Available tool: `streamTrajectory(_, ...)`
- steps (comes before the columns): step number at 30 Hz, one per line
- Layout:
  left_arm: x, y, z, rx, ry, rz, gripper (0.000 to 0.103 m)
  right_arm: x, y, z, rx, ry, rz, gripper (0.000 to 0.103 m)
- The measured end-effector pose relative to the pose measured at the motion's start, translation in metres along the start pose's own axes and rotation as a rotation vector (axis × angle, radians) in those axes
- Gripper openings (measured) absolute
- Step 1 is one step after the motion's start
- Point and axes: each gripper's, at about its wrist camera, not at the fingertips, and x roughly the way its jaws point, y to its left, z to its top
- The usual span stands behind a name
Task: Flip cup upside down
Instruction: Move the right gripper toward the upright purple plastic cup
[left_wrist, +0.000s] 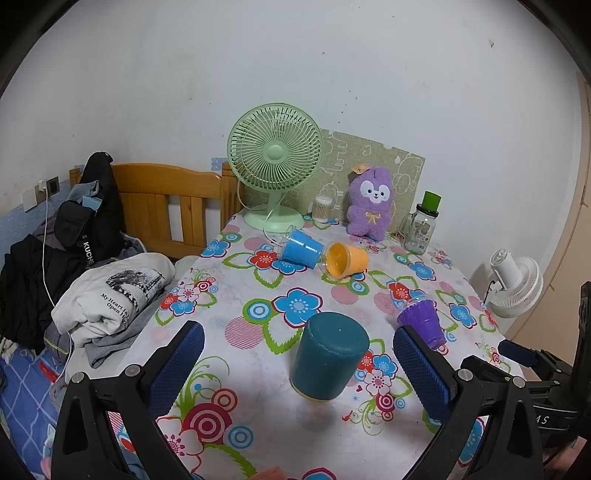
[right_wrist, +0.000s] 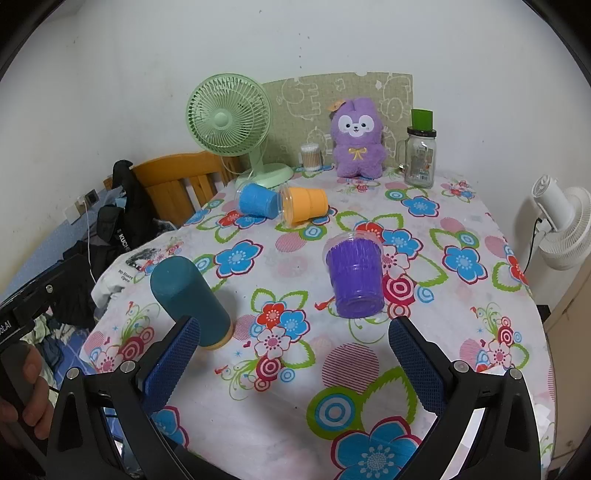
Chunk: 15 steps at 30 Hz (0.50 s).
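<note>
A dark teal cup (left_wrist: 328, 356) stands upside down on the flowered tablecloth (left_wrist: 258, 295), its yellow rim on the cloth; it also shows at the left in the right wrist view (right_wrist: 192, 299). My left gripper (left_wrist: 299, 365) is open, its blue pads either side of the teal cup, not touching. A purple cup (right_wrist: 356, 278) stands upright in front of my right gripper (right_wrist: 293, 365), which is open and empty. The purple cup also shows in the left wrist view (left_wrist: 421, 321). A blue cup (left_wrist: 301, 248) and an orange cup (left_wrist: 345, 259) lie on their sides further back.
A green fan (left_wrist: 275, 162), cotton swab jar (left_wrist: 321, 208), purple plush toy (left_wrist: 371, 201) and glass jar with green lid (left_wrist: 423, 223) line the table's back. A bed with clothes (left_wrist: 92, 288) is left; a white fan (left_wrist: 515, 286) is right.
</note>
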Motion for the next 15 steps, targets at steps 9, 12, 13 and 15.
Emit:
streamTrajectory(9, 0.0000, 0.0006, 0.0003, -0.002, 0.005, -0.001, 0.103, 0.0011, -0.0004, -0.0003, 0.000, -0.001, -0.001, 0.103)
streamTrajectory(12, 0.0005, -0.0003, -0.0012, -0.002, 0.007, -0.001, 0.103, 0.0021, -0.0014, -0.0016, 0.003, 0.002, 0.001, 0.103)
streamTrajectory(13, 0.0006, -0.0001, -0.0011, -0.002, 0.007, -0.002, 0.103, 0.0028, -0.0026, -0.0025, 0.006, 0.002, 0.003, 0.103)
streamTrajectory(15, 0.0010, -0.0005, -0.0014, -0.001, 0.007, -0.002, 0.103, 0.0034, -0.0027, -0.0029, 0.006, 0.003, 0.004, 0.103)
